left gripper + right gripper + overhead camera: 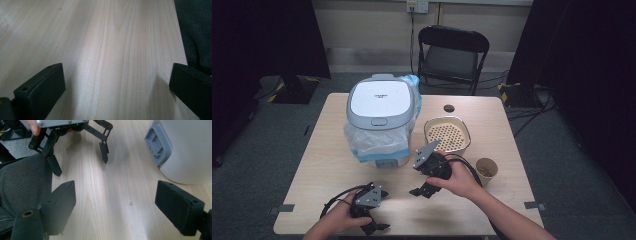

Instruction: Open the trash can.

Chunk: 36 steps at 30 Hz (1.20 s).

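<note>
Nearest the camera in the high view, the left gripper [377,227] sits low at the front edge of the table [327,165], held in the person's left hand [339,219], cable looping off to its left. Its jaws are spread wide with nothing between them; the left gripper view has just bare wood grain between the two black pads, plus a bit of dark fabric past the table edge on the right.

A little further in, the right gripper [422,191] is up off the table in the right hand [459,181], grey plate tilted toward the cooker. Jaws wide apart here too, nothing held. Its own view looks down at the wood, with the left gripper [80,157] ahead, fingers splayed, and the cooker's [185,147] rounded white base and grey latch block at the upper right, close by but not touching the pads.

The cooker [382,100] is the closest thing to the right gripper: it stands mid-table, left of centre, lid shut, with clear plastic wrap [372,142] bunched around its body. Right of it, and just behind the right hand, is a cream strainer basket [447,135] with a perforated bottom. A paper cup [486,170] sits near the right edge, just beside the right forearm, something brownish inside that I can't make out.

Behind the table: a small dark round thing [449,108] by the far edge, then a black folding chair [452,55] against the wall.
</note>
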Tool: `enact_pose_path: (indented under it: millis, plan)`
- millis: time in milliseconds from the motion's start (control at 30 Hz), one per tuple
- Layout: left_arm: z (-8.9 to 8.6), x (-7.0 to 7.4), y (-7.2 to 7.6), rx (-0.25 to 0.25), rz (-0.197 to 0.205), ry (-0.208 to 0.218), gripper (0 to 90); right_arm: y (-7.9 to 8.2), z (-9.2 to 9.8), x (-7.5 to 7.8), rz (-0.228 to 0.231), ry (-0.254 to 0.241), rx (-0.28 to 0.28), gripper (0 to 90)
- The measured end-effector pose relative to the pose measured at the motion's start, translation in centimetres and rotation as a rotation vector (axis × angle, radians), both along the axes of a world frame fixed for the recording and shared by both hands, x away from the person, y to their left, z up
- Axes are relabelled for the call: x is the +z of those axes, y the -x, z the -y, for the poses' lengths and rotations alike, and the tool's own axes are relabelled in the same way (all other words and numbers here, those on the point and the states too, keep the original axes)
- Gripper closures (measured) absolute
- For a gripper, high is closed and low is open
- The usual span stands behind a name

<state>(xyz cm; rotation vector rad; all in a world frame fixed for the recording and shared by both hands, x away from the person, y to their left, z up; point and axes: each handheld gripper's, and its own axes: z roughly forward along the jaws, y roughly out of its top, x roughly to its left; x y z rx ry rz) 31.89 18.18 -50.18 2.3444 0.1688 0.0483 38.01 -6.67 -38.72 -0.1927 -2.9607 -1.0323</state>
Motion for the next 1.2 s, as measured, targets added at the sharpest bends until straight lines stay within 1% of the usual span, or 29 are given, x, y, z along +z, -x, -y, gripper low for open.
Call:
enact_pose_path:
  millis: [100, 233, 267, 300, 333, 367, 400, 467, 500, 533, 567, 600, 633, 667, 733, 833, 867, 900, 933, 1000, 1067, 1200]
  plan:
    - [0.0, 0.0, 0.0, 0.0, -0.001, 0.003, 0.0, -0.1, 0.0, 0.9, 0.002, 0.01, 0.006, 16.8]
    - [0.0, 0.0, 0.0, 0.0, 0.001, -0.001, 0.0, -0.3, 0.1, 1.5, -0.006, 0.005, -0.005, 16.8]
    - [0.0, 0.1, 0.0, 0.001, 0.014, -0.005, 0.0, -0.5, 0.1, 1.9, -0.008, -0.002, -0.011, 16.9]
    - [0.0, 0.1, 0.0, 0.001, 0.014, -0.005, 0.0, -0.5, 0.1, 1.9, -0.008, -0.002, -0.011, 16.9]
    - [0.0, 0.0, 0.0, 0.001, 0.013, -0.001, 0.0, -0.7, 0.1, 2.4, -0.003, -0.006, -0.011, 16.9]
    - [-0.1, 0.1, 0.0, 0.002, 0.013, -0.009, 0.0, -0.7, 0.1, 2.4, -0.003, -0.006, -0.011, 16.9]
    - [0.0, 0.1, 0.0, 0.002, 0.013, -0.008, 0.0, -0.8, 0.0, 3.0, 0.001, -0.004, -0.012, 16.9]
    - [0.0, 0.1, 0.0, 0.002, 0.014, -0.005, 0.0, -0.8, 0.0, 3.2, 0.002, -0.005, -0.01, 16.9]
    - [0.0, 0.1, 0.0, 0.002, 0.015, -0.005, 0.0, -1.0, -0.1, 3.8, 0.002, -0.012, -0.009, 16.9]
    - [0.0, 0.1, 0.0, 0.001, 0.017, -0.007, 0.0, -1.0, -0.2, 4.1, 0.001, -0.009, -0.009, 16.9]
    - [0.0, 0.1, 0.0, 0.001, 0.017, -0.007, 0.0, -1.0, -0.2, 4.1, 0.001, -0.009, -0.009, 16.9]
    - [0.0, 0.0, 0.0, 0.0, 0.015, 0.0, 0.0, -1.1, -0.3, 4.7, 0.003, -0.013, -0.008, 17.0]
    - [0.0, 0.0, 0.0, 0.0, 0.015, 0.0, 0.0, -1.1, -0.3, 4.7, 0.003, -0.013, -0.008, 17.0]
    - [0.0, 0.1, 0.0, 0.0, 0.015, -0.004, 0.0, -1.3, -0.4, 5.4, 0.004, -0.02, -0.006, 17.0]
    - [0.0, 0.0, -0.1, -0.001, 0.014, 0.0, 0.0, -1.3, -0.4, 5.6, 0.003, -0.024, -0.011, 17.0]
    - [0.0, 0.0, 0.0, 0.0, 0.014, 0.0, 0.0, -1.6, -0.5, 6.6, 0.008, -0.035, -0.014, 17.0]
    - [0.0, 0.0, -0.1, 0.0, 0.014, 0.0, 0.0, -1.8, -0.6, 7.2, 0.015, -0.037, -0.014, 17.0]
    - [0.0, 0.0, 0.0, 0.0, 0.014, 0.0, 0.0, -1.8, -0.6, 7.2, 0.015, -0.037, -0.014, 17.0]
    - [0.0, 0.0, 0.0, 0.0, 0.013, -0.001, 0.0, -2.0, -0.6, 7.6, 0.019, -0.035, -0.015, 17.0]
    - [0.0, 0.0, 0.0, 0.0, 0.014, -0.001, 0.0, -2.1, -0.6, 7.8, 0.02, -0.036, -0.015, 17.0]
    - [0.0, 0.0, 0.0, 0.0, 0.014, -0.001, 0.0, -2.5, -0.6, 8.5, 0.015, -0.048, -0.015, 17.0]
    - [0.0, 0.0, 0.0, 0.0, 0.014, -0.001, 0.0, -2.8, -0.6, 9.1, 0.014, -0.048, -0.022, 17.0]
